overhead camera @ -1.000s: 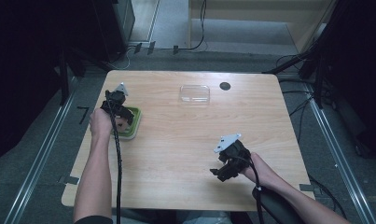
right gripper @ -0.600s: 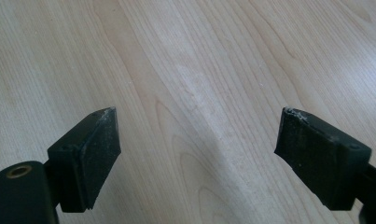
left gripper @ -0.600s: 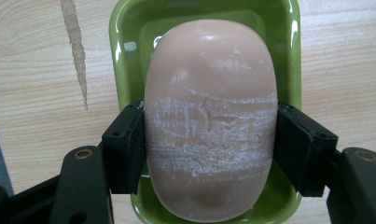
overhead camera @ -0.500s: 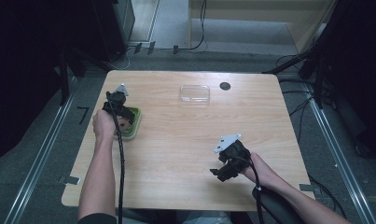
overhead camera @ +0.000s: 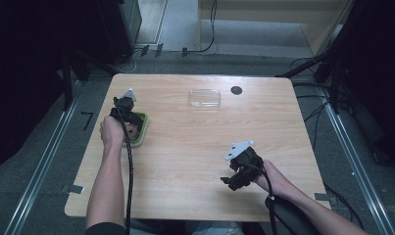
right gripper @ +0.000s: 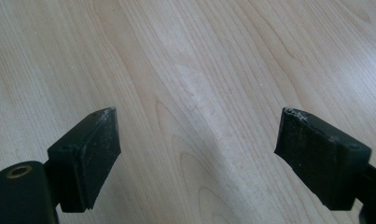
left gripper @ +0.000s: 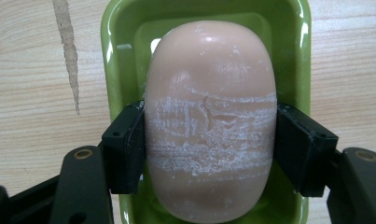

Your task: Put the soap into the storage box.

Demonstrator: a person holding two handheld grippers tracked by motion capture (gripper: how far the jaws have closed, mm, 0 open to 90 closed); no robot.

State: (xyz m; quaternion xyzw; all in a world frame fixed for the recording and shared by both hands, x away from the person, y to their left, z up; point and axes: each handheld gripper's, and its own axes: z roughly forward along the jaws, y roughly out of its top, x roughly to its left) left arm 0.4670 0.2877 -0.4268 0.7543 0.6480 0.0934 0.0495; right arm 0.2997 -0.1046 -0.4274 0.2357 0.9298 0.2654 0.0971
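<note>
Soap (left gripper: 209,121): pale pink oval bar lying in the green dish (left gripper: 115,56) at the left side of the table (overhead camera: 185,161), about mid-depth. Left gripper (left gripper: 209,140) has its jaws against both long sides of the bar, at or just below the middle, pinching it across its width; the bar looks not yet lifted clear of the dish. The surface is scuffed white where the pads sit, probably waxy and slippery.

Judgement on doing it well: keep the squeeze firm but even, since a rounded bar can squirt out forward or back if the pads sit off its widest part. Lift straight up so the dish rim doesn't catch the jaws or get dragged along; the dish looks light and may ride up with the soap. Keep the gripper level, no twisting.

In the high view the left gripper (overhead camera: 126,113) is over the dish (overhead camera: 142,128), hand behind it. Right gripper (right gripper: 195,149) is spread wide over bare wood, holding nothing, near right of the table (overhead camera: 239,169), well apart from the soap. A clear lid (overhead camera: 204,98) and a small dark disc (overhead camera: 236,90) lie at the far edge.
</note>
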